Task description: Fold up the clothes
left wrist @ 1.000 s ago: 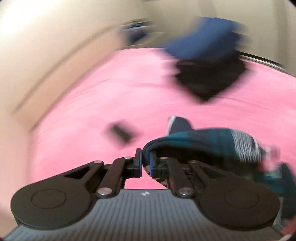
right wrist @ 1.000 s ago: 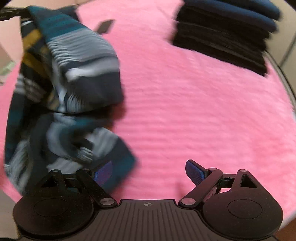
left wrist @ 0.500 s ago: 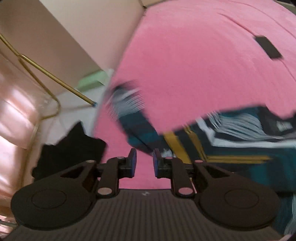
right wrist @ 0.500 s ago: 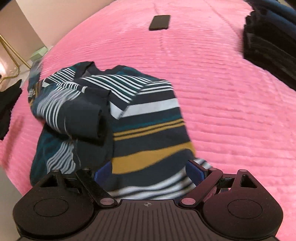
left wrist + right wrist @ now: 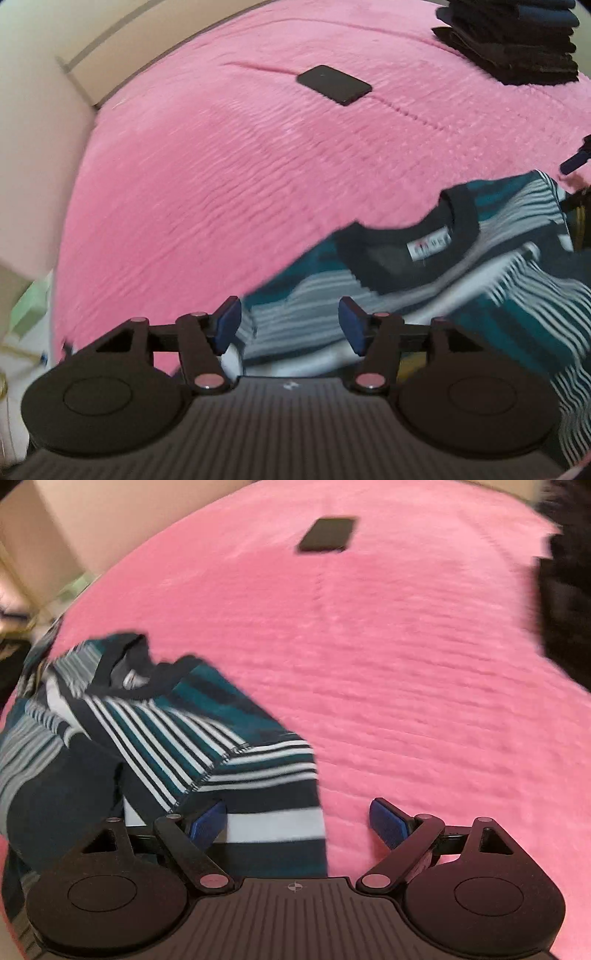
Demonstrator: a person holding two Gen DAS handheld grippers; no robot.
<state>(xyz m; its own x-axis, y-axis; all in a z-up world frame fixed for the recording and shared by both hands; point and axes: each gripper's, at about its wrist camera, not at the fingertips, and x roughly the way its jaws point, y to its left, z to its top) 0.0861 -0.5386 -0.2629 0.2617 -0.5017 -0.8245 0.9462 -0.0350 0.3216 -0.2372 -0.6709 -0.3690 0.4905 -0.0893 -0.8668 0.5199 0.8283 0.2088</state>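
Shirt (image 5: 461,295) teal/navy w/ white stripes, dark navy collar; bed cover (image 5: 240,177) pink, ribbed; phone (image 5: 334,85) black; folded stack (image 5: 517,40) black & navy; tool pads (image 5: 229,325) blue.

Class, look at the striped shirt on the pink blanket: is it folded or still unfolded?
Unfolded. The striped shirt lies rumpled on the pink blanket, collar up, one part flopped over.

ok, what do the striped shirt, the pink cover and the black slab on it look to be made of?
Striped shirt: soft knit fabric, matt; it drapes and creases, with a ribbed collar and stitched hem.
Pink cover: plush, fleece-like textile; fuzzy ribbed rows, matt.
Black slab: rigid and smooth with a slight sheen and rounded corners, probably a phone of glass or plastic; can't tell which.
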